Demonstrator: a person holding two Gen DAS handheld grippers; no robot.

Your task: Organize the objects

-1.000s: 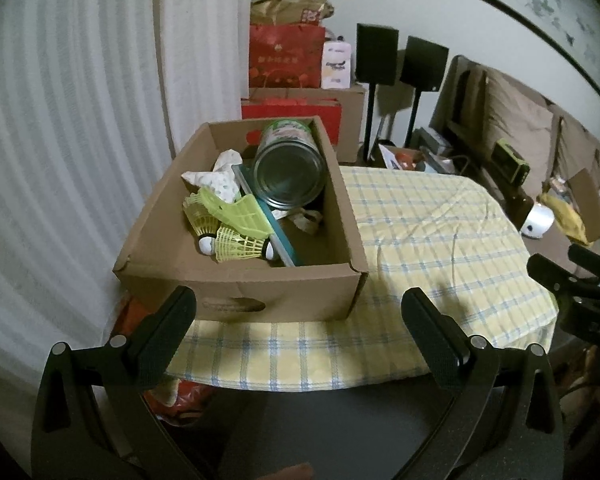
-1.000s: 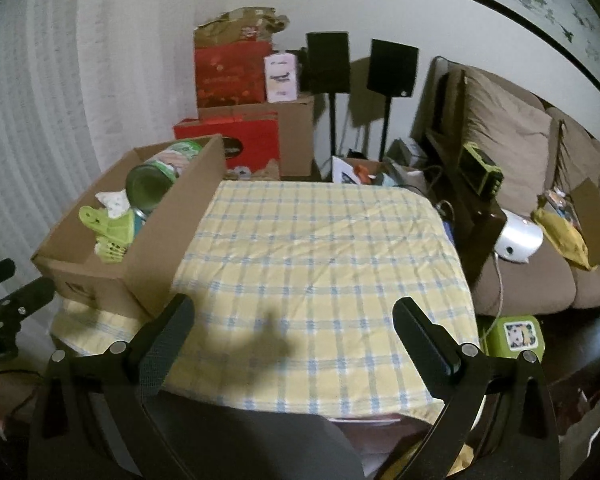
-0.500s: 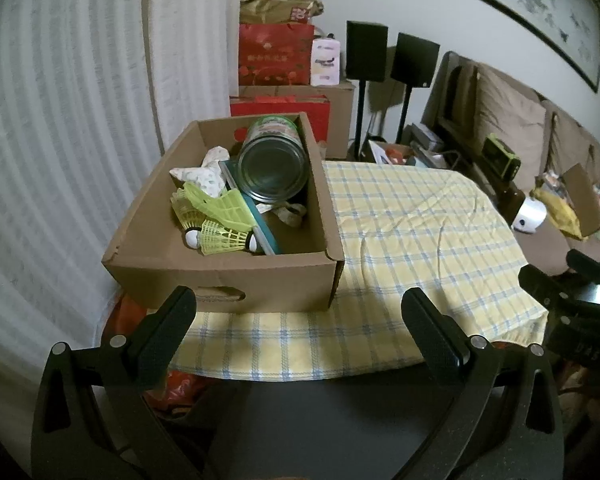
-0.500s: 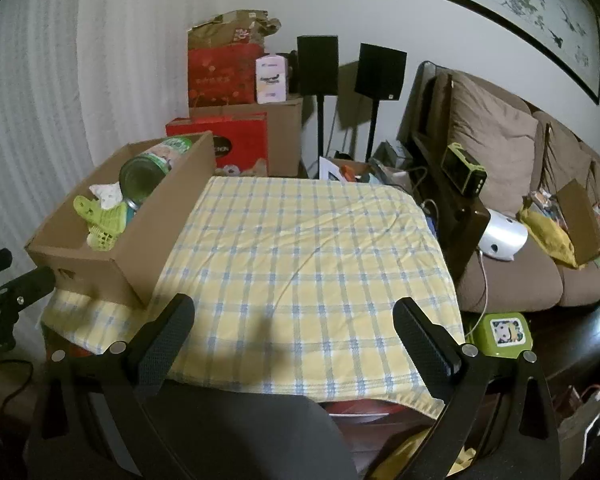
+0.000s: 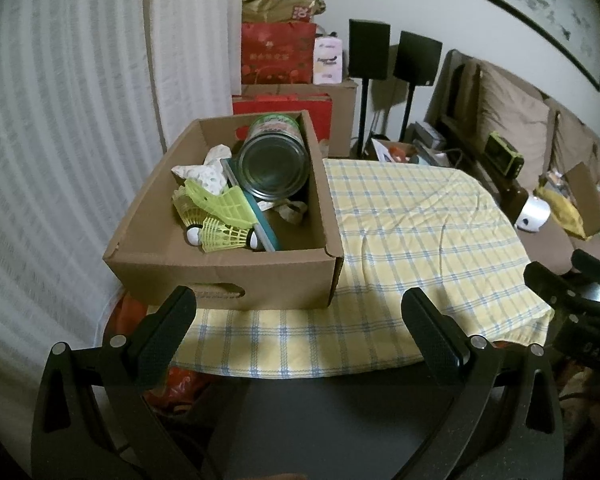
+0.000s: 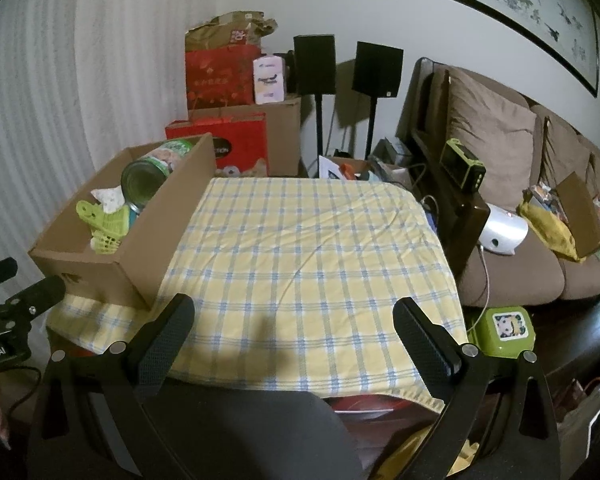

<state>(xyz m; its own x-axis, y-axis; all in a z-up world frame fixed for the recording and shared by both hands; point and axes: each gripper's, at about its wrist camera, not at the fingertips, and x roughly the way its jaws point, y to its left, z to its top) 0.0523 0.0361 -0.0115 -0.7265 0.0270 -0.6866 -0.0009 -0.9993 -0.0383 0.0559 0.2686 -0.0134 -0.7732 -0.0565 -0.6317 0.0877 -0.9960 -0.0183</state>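
Both tools are spread wide and empty, held short of the desk's near edge: the left tool [image 5: 299,312] faces the open brown cardboard box [image 5: 224,276], the right tool [image 6: 293,322] the bare cloth. The box sits at the desk's left end, gathering the loose things so the surface reads tidy: a large steel tin with a green label [image 5: 274,162] lying on its side, yellow-green plastic shuttlecocks [image 5: 224,234] and what may be crumpled white paper [image 5: 202,174]. A yellow-and-blue checked tablecloth [image 6: 308,248] covers the desk. Behind stand red gift bags [image 6: 222,78], two black speakers [image 6: 314,64] and a brown sofa [image 6: 504,148].
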